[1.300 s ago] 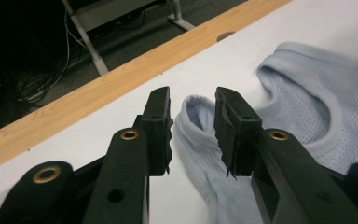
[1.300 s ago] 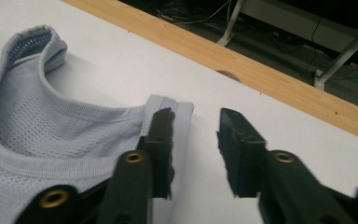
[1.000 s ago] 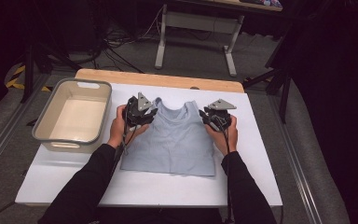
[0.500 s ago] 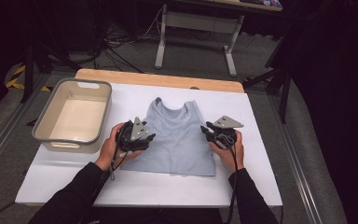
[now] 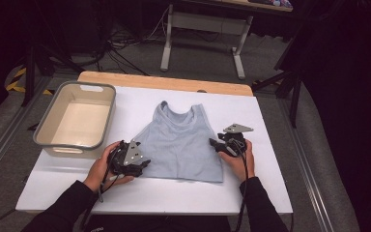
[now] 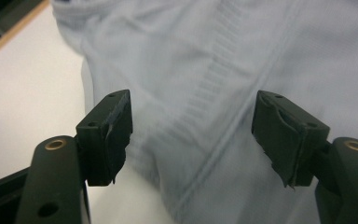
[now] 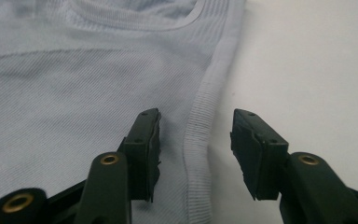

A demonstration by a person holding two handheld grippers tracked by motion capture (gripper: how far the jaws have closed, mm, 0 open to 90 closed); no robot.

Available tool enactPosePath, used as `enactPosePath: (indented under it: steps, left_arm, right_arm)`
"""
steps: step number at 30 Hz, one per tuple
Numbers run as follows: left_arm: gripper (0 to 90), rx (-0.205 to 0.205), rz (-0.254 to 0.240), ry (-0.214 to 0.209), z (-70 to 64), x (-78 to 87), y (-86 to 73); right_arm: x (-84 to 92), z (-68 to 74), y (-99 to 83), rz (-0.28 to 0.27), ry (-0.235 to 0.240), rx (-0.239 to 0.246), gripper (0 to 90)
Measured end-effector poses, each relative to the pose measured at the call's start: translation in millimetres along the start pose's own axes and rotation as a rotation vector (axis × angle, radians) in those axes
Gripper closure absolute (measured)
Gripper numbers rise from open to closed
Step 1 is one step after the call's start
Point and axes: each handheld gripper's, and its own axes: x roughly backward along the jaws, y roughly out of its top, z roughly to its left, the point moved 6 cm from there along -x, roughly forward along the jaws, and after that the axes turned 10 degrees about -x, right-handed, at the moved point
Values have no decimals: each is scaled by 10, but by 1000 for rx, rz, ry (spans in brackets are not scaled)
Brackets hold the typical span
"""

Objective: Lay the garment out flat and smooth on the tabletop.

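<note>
Pale blue tank top (image 5: 181,145) lay flat, centre frame on white table (image 5: 270,121). Left gripper (image 6: 193,135) jaws just opening, spread over side seam, probably not touching. Right gripper (image 7: 196,154) likewise opening, straddling ribbed edge.

Table brightly lit, surroundings dark; gripper views soft, slightly blurred.

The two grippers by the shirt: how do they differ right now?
The left gripper sits at the shirt's lower left corner, its jaws spread wide over the cloth. The right gripper sits farther up the right side, its jaws set narrower, straddling the ribbed edge. Both have just been opening, and neither pinches the cloth.
</note>
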Motion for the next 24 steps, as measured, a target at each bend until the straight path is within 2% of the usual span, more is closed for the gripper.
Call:
enactPosePath:
  steps: [2, 6, 10, 12, 13, 14, 15, 16, 17, 20, 23, 24]
  left_arm:
    - [301, 15, 10, -12, -15, 4, -40]
    - [384, 29, 7, -59, -52, 3, -55]
    - [490, 41, 0, -107, -69, -3, -63]
    - [592, 53, -12, -152, -85, -7, -68]
    - [649, 53, -12, -152, -85, -7, -68]
    - [649, 53, -12, -176, -99, -7, -64]
    - [713, 44, -7, -183, -106, -5, -59]
    - [820, 36, -2, -188, -115, -3, -55]
    - [838, 8, 9, -184, -129, 3, -48]
    - [852, -15, 19, -165, -144, 19, -33]
    - [855, -30, 25, -157, -163, 36, -21]
    - [855, -43, 10, -138, -156, 92, 18]
  right_arm:
    - [-20, 5, -20, 20, 4, -1, 540]
    - [-18, 16, -28, 24, 16, 3, 606]
    - [-12, 30, -43, 35, 42, -19, 679]
    - [-6, 36, -49, 36, 47, -21, 703]
    - [-3, 44, -51, 39, 48, -19, 729]
    - [-3, 44, -51, 39, 48, -19, 729]
    - [3, 53, -53, 43, 47, -9, 757]
    - [9, 69, -51, 46, 42, 5, 777]
    - [16, 76, -47, 48, 33, 15, 787]
    - [61, 88, -27, 50, 12, 44, 820]
    - [103, 91, -4, 34, 7, 48, 836]
    - [192, 92, 42, 2, 0, 50, 854]
